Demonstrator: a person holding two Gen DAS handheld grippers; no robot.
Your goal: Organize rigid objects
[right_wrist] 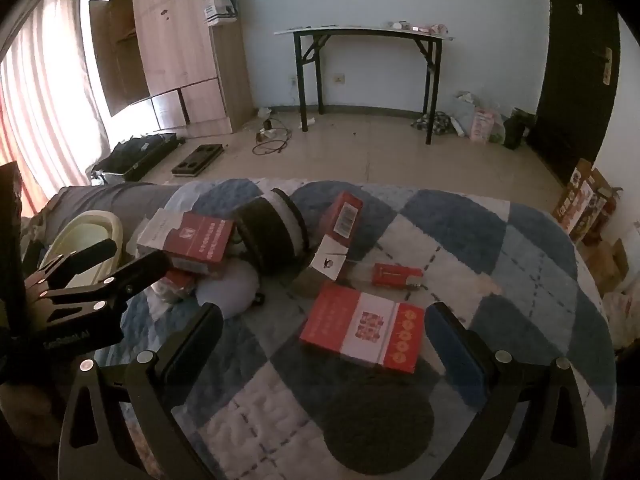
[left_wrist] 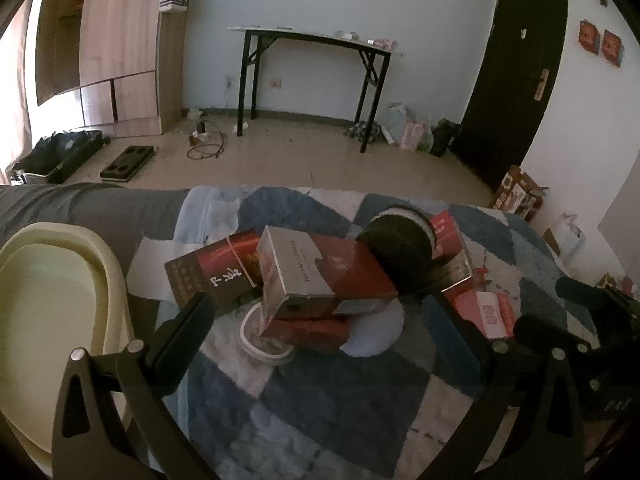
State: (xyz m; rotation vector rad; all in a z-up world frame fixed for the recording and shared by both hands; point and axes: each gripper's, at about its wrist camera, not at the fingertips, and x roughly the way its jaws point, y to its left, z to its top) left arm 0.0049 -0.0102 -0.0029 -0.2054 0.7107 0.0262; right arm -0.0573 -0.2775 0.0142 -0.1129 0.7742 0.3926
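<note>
A heap of red boxes lies on the blue-and-white quilt (left_wrist: 320,400). In the left wrist view a silver-and-red box (left_wrist: 292,272) leans on a long red box (left_wrist: 352,276), with a dark red box (left_wrist: 216,272) to its left and a black spool (left_wrist: 400,248) behind. A round white lid (left_wrist: 266,336) lies under them. My left gripper (left_wrist: 320,320) is open and empty just before the heap. My right gripper (right_wrist: 324,332) is open around a flat red-and-white box (right_wrist: 364,328), not touching it. A small red box (right_wrist: 396,274) lies beyond. The left gripper (right_wrist: 132,264) shows at the left of the right wrist view.
A cream plastic basin (left_wrist: 52,300) sits at the left on the grey sheet, also in the right wrist view (right_wrist: 88,232). A white round cushion (right_wrist: 228,288) lies by the spool (right_wrist: 272,240). Beyond the bed are bare floor, a black folding table (left_wrist: 312,40) and a wardrobe.
</note>
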